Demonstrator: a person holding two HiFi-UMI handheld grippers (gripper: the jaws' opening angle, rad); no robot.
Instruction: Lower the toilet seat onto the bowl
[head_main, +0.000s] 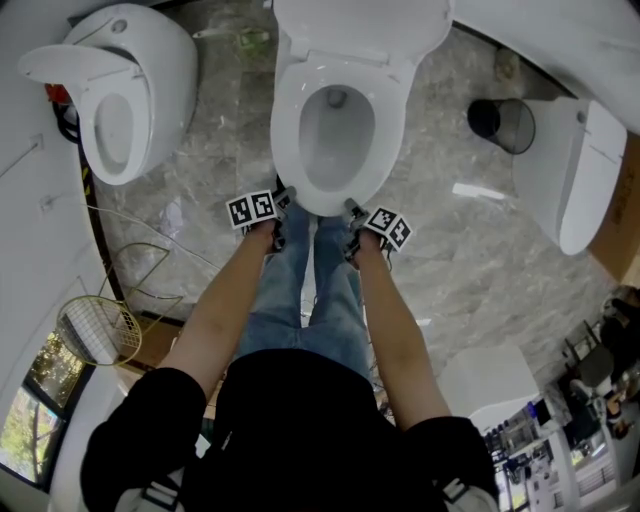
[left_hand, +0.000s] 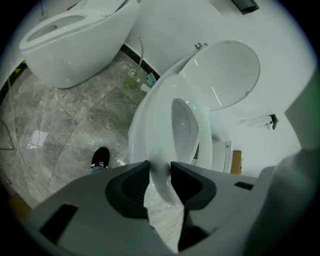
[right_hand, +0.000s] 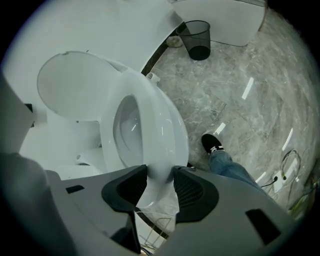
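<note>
The white toilet seat (head_main: 288, 130) lies low over the bowl (head_main: 335, 135), while the lid (head_main: 360, 25) stands raised behind it. I cannot tell whether the seat rests on the rim. My left gripper (head_main: 283, 197) is shut on the seat's front edge at its left side. My right gripper (head_main: 352, 208) is shut on the same edge at its right side. In the left gripper view the seat (left_hand: 160, 125) fills the gap between the dark pads of the left gripper (left_hand: 160, 172). In the right gripper view the seat (right_hand: 155, 125) likewise sits between the pads of the right gripper (right_hand: 160, 175).
A second toilet (head_main: 120, 100) stands at the left and another white fixture (head_main: 570, 170) at the right. A black waste bin (head_main: 505, 122) is on the marble floor at the right. A wire rack (head_main: 95, 330) lies at the lower left. The person's shoes (left_hand: 100, 159) are close to the bowl.
</note>
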